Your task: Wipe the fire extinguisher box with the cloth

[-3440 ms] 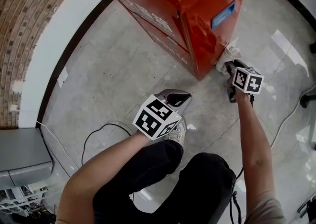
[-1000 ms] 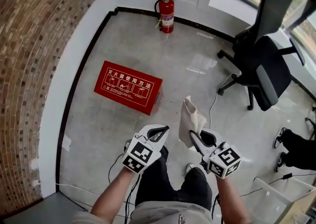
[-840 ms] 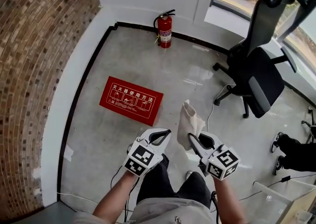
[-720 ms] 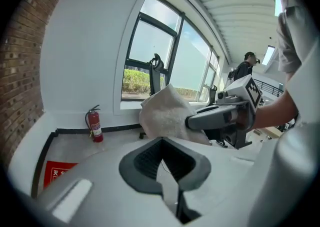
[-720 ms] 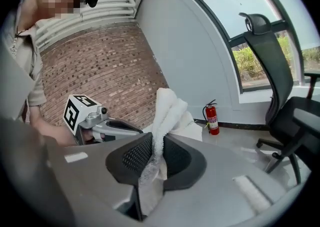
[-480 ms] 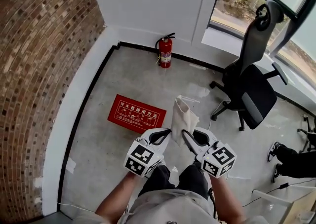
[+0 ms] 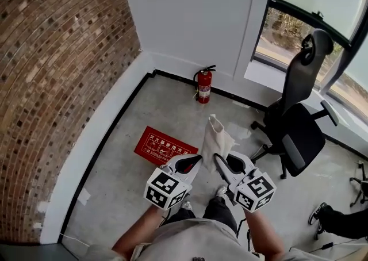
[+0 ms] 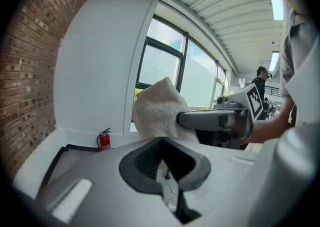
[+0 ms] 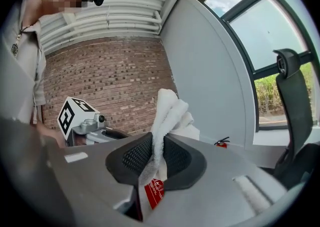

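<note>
My right gripper (image 7: pixel 222 164) pinched the white terry cloth (image 7: pixel 217 137) in narrow jaws | left gripper (image 7: pixel 192 163) jaws together, empty | flat red fire extinguisher box (image 7: pixel 165 145) lay well below on the grey floor (image 7: pixel 121 139), nothing touching it; wiping looked done or paused.

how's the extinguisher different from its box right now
The extinguisher stands upright by the wall; the box lies flat on the floor, printed face up. The extinguisher is a slim cylinder with a black hose; the box is a broad rectangle. Both are red.
</note>
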Demonstrator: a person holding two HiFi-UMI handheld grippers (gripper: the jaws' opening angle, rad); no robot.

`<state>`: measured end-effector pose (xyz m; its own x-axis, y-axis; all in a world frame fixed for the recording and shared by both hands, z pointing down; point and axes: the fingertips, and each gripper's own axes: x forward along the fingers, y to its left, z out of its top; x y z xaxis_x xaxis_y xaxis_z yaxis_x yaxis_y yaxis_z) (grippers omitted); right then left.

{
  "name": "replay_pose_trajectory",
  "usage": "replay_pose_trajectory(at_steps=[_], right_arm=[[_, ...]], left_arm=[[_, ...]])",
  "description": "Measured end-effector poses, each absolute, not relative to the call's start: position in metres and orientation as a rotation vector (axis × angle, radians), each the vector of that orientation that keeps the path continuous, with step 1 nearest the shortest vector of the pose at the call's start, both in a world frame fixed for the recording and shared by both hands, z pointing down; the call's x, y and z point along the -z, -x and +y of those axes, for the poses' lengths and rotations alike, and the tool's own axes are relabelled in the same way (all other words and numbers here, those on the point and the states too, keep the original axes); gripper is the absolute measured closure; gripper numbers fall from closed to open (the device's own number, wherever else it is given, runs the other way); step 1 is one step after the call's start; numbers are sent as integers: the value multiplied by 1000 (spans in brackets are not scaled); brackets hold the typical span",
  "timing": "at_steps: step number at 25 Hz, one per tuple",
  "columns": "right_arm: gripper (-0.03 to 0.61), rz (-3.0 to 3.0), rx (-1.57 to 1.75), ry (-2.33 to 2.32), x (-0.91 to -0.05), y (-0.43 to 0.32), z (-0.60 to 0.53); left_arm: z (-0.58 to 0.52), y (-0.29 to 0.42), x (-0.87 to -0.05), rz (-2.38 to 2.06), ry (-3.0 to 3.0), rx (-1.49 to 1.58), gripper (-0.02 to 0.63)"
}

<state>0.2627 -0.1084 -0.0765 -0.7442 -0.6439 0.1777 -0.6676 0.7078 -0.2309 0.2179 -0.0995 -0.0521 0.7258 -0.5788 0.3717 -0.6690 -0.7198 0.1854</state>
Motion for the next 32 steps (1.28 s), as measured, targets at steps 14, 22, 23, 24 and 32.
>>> replay_pose_trajectory(at_steps=[14, 22, 23, 24, 32], right_arm=[[494, -2916, -319, -1014, 123, -250, -124], [494, -2899, -286, -1015, 125, -243, -114], [494, -2897, -279, -1018, 125, -242, -112], [494, -2895, -274, -1021, 124, -241, -111], [494, -2872, -238, -1029, 123, -232, -102]], left_arm=[[-103, -200, 102, -1141, -2638, -349, 612], [-95, -191, 102, -1132, -2637, -342, 612], [-94, -190, 102, -1128, -2640, -344, 612], [-93, -190, 102, -1124, -2644, -344, 612], [-87, -184, 105, -1071, -2641, -268, 612]])
